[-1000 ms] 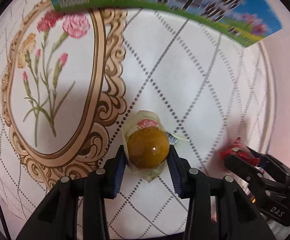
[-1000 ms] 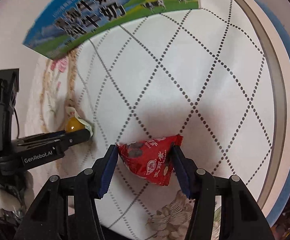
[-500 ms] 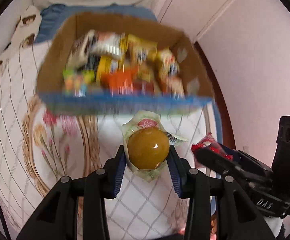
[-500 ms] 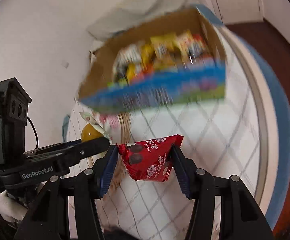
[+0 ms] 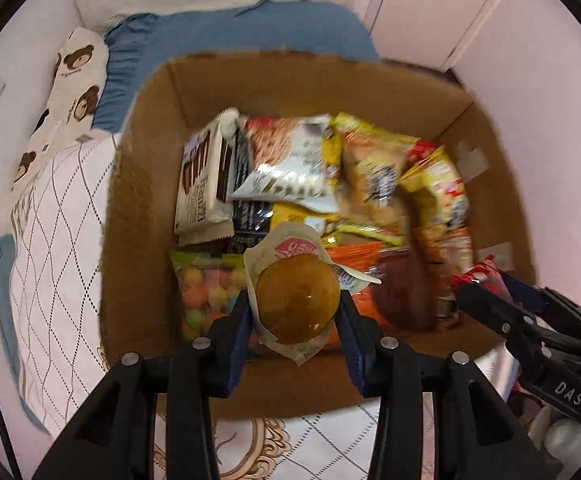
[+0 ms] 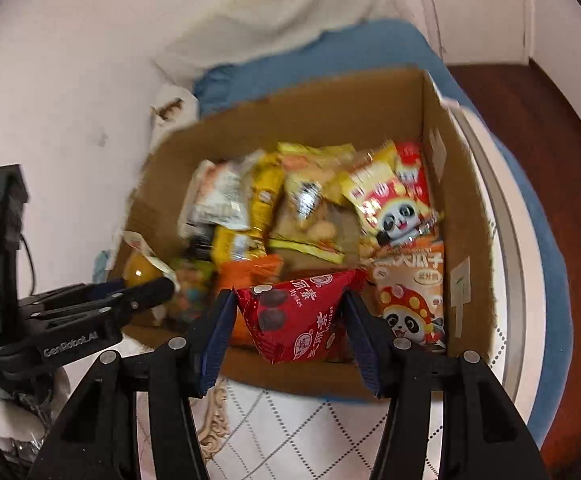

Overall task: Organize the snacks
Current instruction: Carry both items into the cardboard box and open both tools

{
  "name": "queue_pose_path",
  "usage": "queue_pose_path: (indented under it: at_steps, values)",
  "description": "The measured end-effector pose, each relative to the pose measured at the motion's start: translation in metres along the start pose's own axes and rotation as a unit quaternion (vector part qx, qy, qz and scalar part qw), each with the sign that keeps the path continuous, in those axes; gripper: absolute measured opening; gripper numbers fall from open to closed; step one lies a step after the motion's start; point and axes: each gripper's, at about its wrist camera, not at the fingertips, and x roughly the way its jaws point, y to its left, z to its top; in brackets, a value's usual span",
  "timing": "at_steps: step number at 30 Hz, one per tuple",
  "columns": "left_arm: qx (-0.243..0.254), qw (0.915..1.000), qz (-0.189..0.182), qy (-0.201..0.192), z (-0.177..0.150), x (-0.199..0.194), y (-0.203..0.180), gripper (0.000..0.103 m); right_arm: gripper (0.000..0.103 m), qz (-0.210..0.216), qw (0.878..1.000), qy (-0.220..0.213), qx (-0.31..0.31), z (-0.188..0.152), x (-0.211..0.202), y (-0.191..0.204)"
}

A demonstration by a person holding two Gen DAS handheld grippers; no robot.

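1. Snacks fill the open cardboard box; packets lie heaped across its floor, thickest toward the far wall and the right wall
2. My left gripper is clamped on a round amber jelly cup; both blue pads press its sides and the crinkled seal sticks out above and below
3. That cup hangs above the near edge of the box, over a bag of pastel candy balls at the near-left part of the floor
4. My right gripper grips a red triangular pouch with dark round sweets printed on it; the pads touch both its slanted sides. Its jaws have just eased slightly wider, the pouch remaining between them
5. Pouch sits over the near edge of the box, just left of an orange panda packet lying against the right wall
6. Second panda packet, red and yellow, lies further back along that wall
7. Box stands on a white quilted cover; blue bedding lies behind the far wall
8. Contents partly motion-blurred; most labels unreadable
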Motion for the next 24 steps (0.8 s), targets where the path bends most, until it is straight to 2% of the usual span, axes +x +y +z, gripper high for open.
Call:
queue_pose_path:
  at_steps: [2, 4, 5, 6, 12, 18, 24]
  values:
    - [-0.012, 0.9998, -0.006, 0.014, 0.002, 0.014, 0.005, 0.041, 0.075, -0.015, 1.000, 0.015, 0.009, -0.001, 0.008, -0.007]
    - [-0.023, 0.9997, -0.004, 0.010, 0.003, 0.019, 0.010, 0.061, 0.092, -0.038, 0.999, 0.014, 0.001, -0.001, 0.007, -0.009]
    - [-0.024, 0.9997, 0.001, 0.005, 0.004, 0.018, 0.011, 0.087, 0.098, -0.058, 0.998, 0.013, -0.003, -0.001, 0.007, -0.008]
    - [-0.023, 0.9997, 0.005, -0.001, 0.005, 0.017, 0.011, 0.097, 0.100, -0.074, 0.997, 0.008, -0.010, -0.001, 0.004, -0.007]
    - [-0.020, 0.9994, 0.019, -0.018, 0.008, 0.011, 0.013, 0.098, 0.100, -0.143, 0.989, -0.010, -0.030, 0.001, -0.016, -0.007]
    - [-0.025, 0.9985, 0.034, -0.033, 0.005, 0.006, 0.013, 0.098, 0.101, -0.178, 0.983, -0.020, -0.047, 0.000, -0.020, -0.001]
    - [-0.028, 0.9970, 0.048, -0.054, -0.003, -0.007, 0.015, 0.098, 0.101, -0.179, 0.983, -0.026, -0.044, -0.004, -0.025, 0.003]
